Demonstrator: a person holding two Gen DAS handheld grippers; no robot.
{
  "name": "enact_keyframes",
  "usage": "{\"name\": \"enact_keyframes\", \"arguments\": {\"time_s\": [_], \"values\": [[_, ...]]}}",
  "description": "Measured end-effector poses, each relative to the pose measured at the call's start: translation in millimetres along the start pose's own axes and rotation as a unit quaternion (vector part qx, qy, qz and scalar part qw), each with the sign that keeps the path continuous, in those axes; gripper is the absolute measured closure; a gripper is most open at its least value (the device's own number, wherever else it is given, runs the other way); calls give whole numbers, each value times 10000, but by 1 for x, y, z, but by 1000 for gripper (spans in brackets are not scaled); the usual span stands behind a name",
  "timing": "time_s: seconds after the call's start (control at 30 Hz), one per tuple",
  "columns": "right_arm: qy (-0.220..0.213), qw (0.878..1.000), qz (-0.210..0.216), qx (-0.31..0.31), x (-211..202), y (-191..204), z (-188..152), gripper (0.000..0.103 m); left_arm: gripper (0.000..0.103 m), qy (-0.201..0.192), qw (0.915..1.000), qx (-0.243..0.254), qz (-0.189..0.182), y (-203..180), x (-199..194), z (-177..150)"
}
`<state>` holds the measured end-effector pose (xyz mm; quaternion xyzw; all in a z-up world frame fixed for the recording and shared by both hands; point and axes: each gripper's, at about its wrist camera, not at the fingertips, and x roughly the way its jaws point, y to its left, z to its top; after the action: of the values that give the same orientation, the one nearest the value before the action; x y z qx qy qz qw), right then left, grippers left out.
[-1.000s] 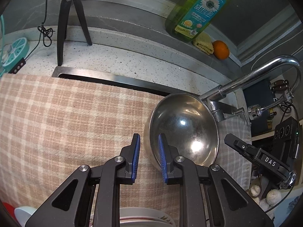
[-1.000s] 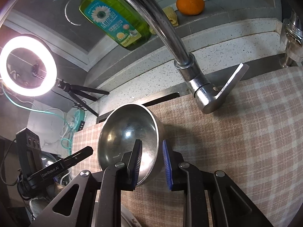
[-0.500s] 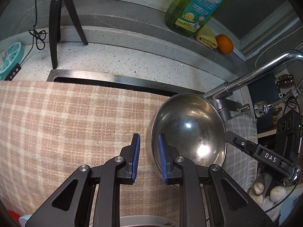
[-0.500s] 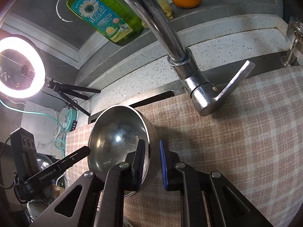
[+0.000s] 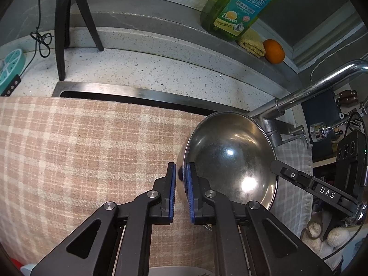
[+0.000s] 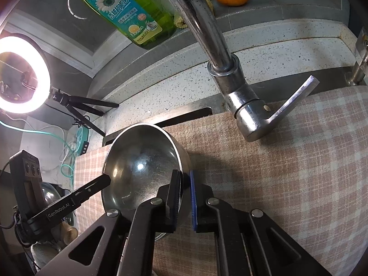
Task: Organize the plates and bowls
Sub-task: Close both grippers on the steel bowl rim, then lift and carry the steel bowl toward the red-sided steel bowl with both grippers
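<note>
A shiny steel bowl [image 5: 230, 158] is held between both grippers above a beige checked cloth [image 5: 80, 151]. My left gripper [image 5: 181, 191] is shut on the bowl's left rim. My right gripper [image 6: 185, 196] is shut on the bowl's [image 6: 140, 170] right rim, one finger inside and one outside. The bowl is tilted so its inside faces each camera. The other gripper's finger shows at the far rim in each view. A white plate's edge [image 5: 181, 271] shows at the bottom of the left wrist view.
A chrome faucet [image 6: 232, 85] with its lever stands just behind the bowl. A green dish soap bottle [image 5: 241, 4], a sponge and an orange [image 5: 273, 50] sit on the ledge. A tripod [image 5: 66, 27] and ring light [image 6: 20, 73] stand to the left.
Both grippers have closed tighter on the bowl's rim. The bowl has shifted slightly toward the faucet and tilted more.
</note>
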<state>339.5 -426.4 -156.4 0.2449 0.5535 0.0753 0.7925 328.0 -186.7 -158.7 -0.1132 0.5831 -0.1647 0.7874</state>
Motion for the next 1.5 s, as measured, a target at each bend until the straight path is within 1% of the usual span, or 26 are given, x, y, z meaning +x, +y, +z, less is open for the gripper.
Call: {"name": "enact_keyframes", "arguments": {"time_s": [0.27, 0.6, 0.8, 0.97, 1.5], "values": [[13, 10000, -79, -24, 0, 1, -1, 95, 97, -1, 10000, -8, 13, -2, -1, -3], [13, 9999, -83, -63, -13, 2, -10, 95, 97, 12, 10000, 18, -14, -4, -10, -20], [-10, 9998, -115, -138, -28, 2, -22, 95, 97, 84, 9999, 137, -20, -10, -15, -35], [22, 9998, -141, -125, -37, -6, -36, 95, 97, 155, 9996, 222, -65, -17, -18, -50], [90, 9998, -168, 8, -55, -26, -73, 95, 97, 355, 9985, 399, -137, -30, -19, -88]]}}
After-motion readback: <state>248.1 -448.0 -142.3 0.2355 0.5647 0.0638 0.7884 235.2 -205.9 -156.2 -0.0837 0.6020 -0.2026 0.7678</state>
